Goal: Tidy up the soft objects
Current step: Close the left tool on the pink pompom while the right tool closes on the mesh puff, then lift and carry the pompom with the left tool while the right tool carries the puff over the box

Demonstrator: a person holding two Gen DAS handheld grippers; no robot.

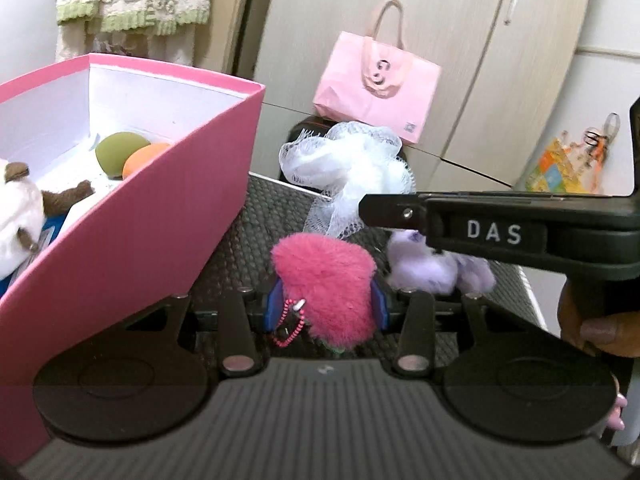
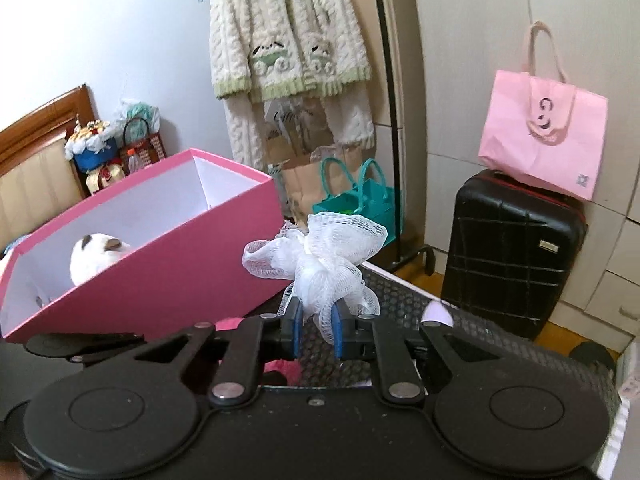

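My left gripper (image 1: 326, 306) is shut on a fluffy hot-pink plush (image 1: 324, 280) with a pink bead chain, held just above the dark woven mat (image 1: 256, 216). My right gripper (image 2: 316, 330) is shut on a white mesh bath pouf (image 2: 320, 260), lifted off the mat; in the left wrist view that pouf (image 1: 348, 164) hangs from the right gripper's black body. A lilac plush (image 1: 432, 268) lies on the mat to the right of the pink one. The open pink box (image 1: 140, 216) stands at the left, holding a white-and-brown plush (image 1: 20, 216), a green ball (image 1: 118, 152) and an orange ball (image 1: 142, 162).
A black suitcase (image 2: 512, 252) with a pink paper bag (image 2: 544, 140) on top stands by the wardrobe doors. A teal bag (image 2: 360, 196) and a hanging knitted cardigan (image 2: 288, 36) are behind the box. The mat's white edge (image 1: 530, 292) runs on the right.
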